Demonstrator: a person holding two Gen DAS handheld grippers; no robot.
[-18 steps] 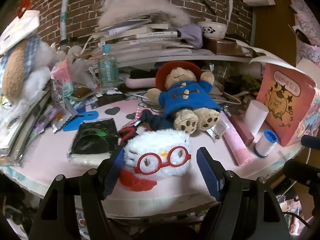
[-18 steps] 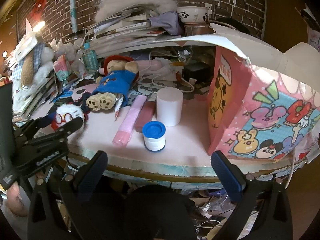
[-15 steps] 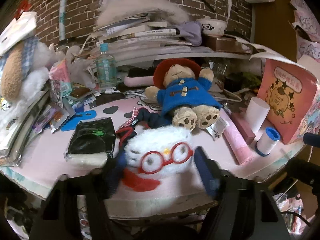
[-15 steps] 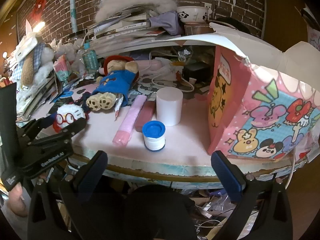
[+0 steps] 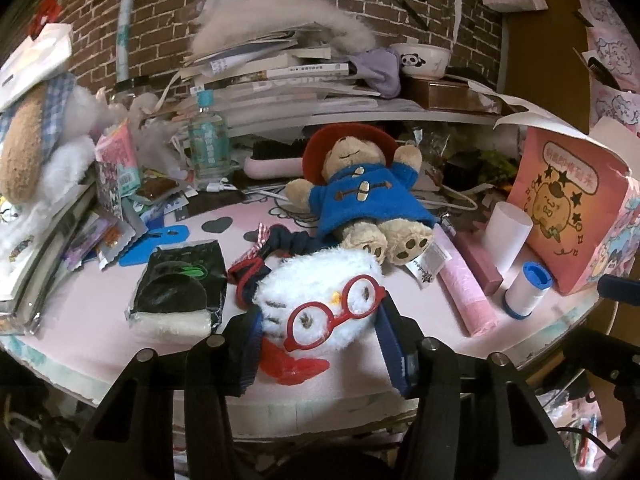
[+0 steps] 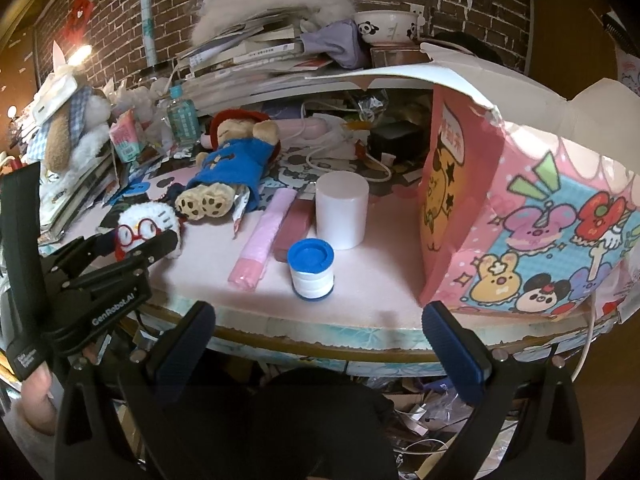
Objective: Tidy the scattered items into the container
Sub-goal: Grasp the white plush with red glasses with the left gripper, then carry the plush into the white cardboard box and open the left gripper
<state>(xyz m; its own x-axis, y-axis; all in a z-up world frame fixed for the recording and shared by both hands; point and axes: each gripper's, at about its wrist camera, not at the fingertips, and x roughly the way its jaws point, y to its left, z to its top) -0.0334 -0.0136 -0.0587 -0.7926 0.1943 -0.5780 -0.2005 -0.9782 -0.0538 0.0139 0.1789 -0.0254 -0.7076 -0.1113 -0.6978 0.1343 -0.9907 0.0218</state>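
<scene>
My left gripper (image 5: 320, 344) is shut on a white fluffy plush with red glasses (image 5: 324, 300), its blue pads pressing both sides at the pink table's near edge; the plush also shows in the right wrist view (image 6: 146, 226). A bear plush in a blue coat (image 5: 368, 196) lies behind it. The pink cartoon box (image 6: 520, 216), open at the top, stands at the table's right end. My right gripper (image 6: 320, 344) is open and empty, below the table's front edge, facing a blue-capped white jar (image 6: 311, 270).
A white cylinder (image 6: 342, 216), a pink roll (image 6: 262, 240) and a darker pink bar (image 6: 294, 224) lie by the jar. A black packet (image 5: 180, 284) lies left of the plush. Books, a bottle (image 5: 208, 144) and clutter crowd the back and left.
My left gripper's fingers have closed in from wide open onto the sides of the white plush. The plush now sits tilted. The right gripper has not moved.
</scene>
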